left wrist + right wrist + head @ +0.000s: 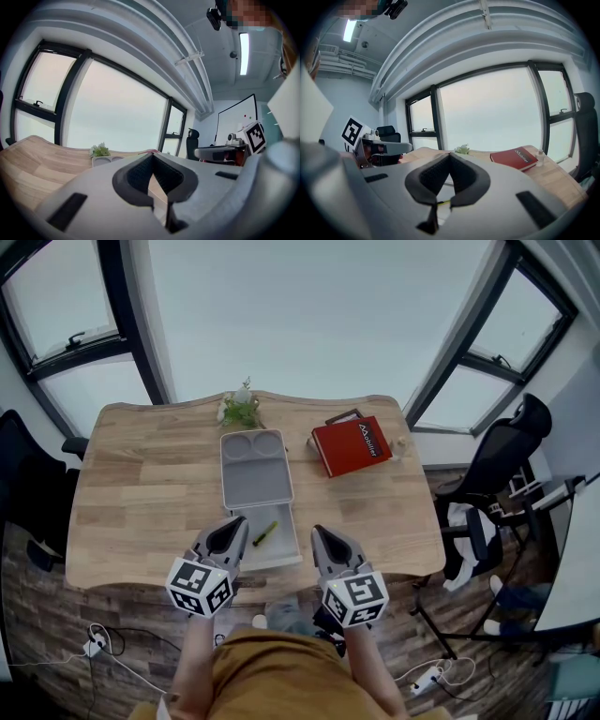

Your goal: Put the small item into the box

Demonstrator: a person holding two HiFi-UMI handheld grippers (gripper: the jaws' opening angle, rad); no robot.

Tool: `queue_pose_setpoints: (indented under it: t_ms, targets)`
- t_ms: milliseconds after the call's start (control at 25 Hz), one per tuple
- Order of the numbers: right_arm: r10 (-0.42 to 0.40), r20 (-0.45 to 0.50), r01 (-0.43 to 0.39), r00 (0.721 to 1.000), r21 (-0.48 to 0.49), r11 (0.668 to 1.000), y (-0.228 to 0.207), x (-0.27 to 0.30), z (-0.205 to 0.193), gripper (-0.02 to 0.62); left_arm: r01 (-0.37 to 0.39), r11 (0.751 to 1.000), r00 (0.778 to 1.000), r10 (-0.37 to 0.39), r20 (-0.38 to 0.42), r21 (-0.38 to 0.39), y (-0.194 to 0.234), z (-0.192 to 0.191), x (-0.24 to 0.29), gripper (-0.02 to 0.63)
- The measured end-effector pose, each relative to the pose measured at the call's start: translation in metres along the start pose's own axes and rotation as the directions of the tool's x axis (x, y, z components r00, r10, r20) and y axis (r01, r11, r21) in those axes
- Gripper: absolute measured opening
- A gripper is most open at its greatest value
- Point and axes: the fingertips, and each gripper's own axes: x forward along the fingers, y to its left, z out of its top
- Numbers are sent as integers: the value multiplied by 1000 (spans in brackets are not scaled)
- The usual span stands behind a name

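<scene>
Small green item (264, 533): seen lying in the near tray of the open grey box (284, 547), between the two grippers; its kind cannot be made out.
Left gripper (238, 523): fingers closed tip to tip, nothing held.
Right gripper (318, 532): fingers likewise closed, nothing held.
Worktop (141, 484): near edge partly hidden by both grippers.
Red book (351, 445), plant (240, 410): placed at the far side.
</scene>
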Motion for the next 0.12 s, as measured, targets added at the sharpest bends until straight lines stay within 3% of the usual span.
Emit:
queue_pose_setpoints:
  t_ms: [120]
  targets:
    - [0,-3,0,1000,-3,1000,1,0,-2,3,11,1000,1000,-11,-11,2,-3,-3,0,5]
